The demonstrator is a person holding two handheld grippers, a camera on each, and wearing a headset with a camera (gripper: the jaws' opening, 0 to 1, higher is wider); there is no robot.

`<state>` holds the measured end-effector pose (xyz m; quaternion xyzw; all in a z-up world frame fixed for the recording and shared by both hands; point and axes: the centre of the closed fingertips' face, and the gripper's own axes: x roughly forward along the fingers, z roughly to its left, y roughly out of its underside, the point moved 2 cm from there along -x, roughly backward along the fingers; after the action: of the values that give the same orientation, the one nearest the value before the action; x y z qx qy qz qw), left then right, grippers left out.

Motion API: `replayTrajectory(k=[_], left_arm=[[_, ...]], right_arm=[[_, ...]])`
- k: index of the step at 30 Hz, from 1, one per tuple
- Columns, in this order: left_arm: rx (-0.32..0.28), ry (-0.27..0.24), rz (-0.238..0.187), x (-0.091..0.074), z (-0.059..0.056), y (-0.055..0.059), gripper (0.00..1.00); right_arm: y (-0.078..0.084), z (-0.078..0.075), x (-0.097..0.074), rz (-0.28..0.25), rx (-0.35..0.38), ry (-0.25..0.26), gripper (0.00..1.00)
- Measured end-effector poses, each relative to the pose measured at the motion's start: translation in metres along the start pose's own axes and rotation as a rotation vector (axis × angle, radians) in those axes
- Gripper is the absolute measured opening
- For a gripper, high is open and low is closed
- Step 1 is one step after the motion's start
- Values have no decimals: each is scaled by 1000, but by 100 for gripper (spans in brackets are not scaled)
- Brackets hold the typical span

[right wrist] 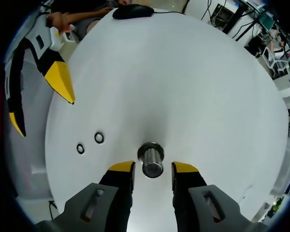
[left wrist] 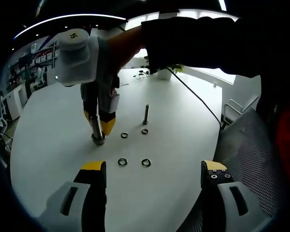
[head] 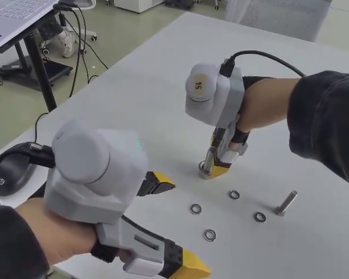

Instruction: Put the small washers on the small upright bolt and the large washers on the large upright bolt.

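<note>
The right gripper (right wrist: 153, 167) jaws, slightly spread, straddle the large upright bolt (right wrist: 151, 155); the left gripper (left wrist: 154, 166) jaws gape wide; washers (head: 196, 208) lie at the bolt's five o'clock.

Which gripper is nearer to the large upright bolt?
Right. The right gripper has its open jaws either side of the large upright bolt, close over it. The left gripper sits well back, open, with washers lying between it and the bolt.

Wears dark sleeves (head: 328, 110) on both arms and carries a left gripper (left wrist: 153, 168) and a right gripper (right wrist: 153, 169) with pale grey shells, black jaws tipped in yellow, black cables (head: 262, 53), and a round tan sticker (head: 199, 86) marked "15" on the right.
</note>
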<state>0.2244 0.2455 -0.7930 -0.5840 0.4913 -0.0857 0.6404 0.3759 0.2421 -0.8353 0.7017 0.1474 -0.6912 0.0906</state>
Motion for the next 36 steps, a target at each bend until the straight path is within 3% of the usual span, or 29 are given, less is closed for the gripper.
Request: replayTrajectory(k=[20, 36], left_arm=[[13, 6, 11, 3, 0, -4, 80], [26, 7, 20, 4, 4, -7, 80]], right_arm=[[31, 1, -12, -5, 69, 13, 32], [46, 16, -13, -17, 105, 6, 32]])
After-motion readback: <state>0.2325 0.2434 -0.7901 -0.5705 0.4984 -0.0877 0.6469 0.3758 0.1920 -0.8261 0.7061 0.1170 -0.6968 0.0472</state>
